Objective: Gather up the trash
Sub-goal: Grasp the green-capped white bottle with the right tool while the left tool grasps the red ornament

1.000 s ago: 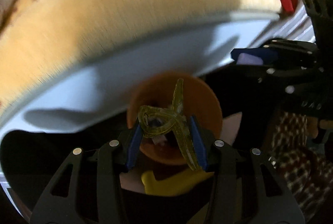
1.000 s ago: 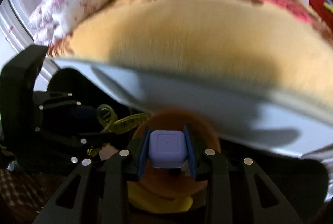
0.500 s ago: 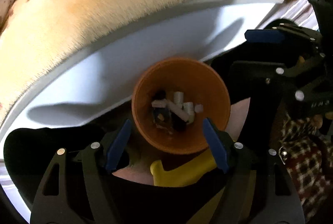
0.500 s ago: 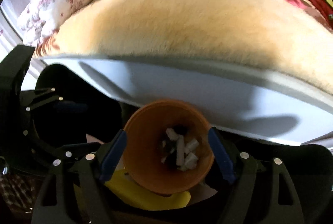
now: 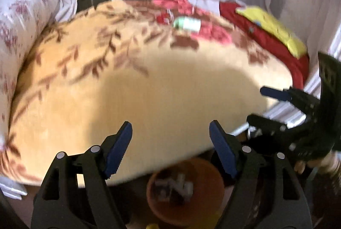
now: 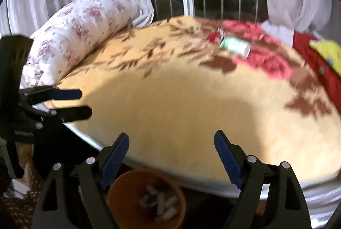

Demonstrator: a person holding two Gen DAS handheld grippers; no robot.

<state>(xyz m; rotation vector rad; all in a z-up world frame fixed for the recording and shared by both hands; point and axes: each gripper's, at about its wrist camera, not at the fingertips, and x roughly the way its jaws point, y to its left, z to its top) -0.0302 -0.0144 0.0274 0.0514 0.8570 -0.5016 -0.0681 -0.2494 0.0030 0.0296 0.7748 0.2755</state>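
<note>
Both hand-held grippers, left [image 5: 170,139] and right [image 6: 171,151], just released and empty above the orange bin [image 6: 147,199]; next, approach the bottle [image 6: 234,45] on the bed [image 6: 170,105] squarely across its width

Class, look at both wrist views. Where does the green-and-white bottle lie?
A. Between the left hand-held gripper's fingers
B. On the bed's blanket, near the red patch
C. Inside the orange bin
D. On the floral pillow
B: the bottle lies on its side on the blanket, beside the red patch, far from the orange bin.
</note>
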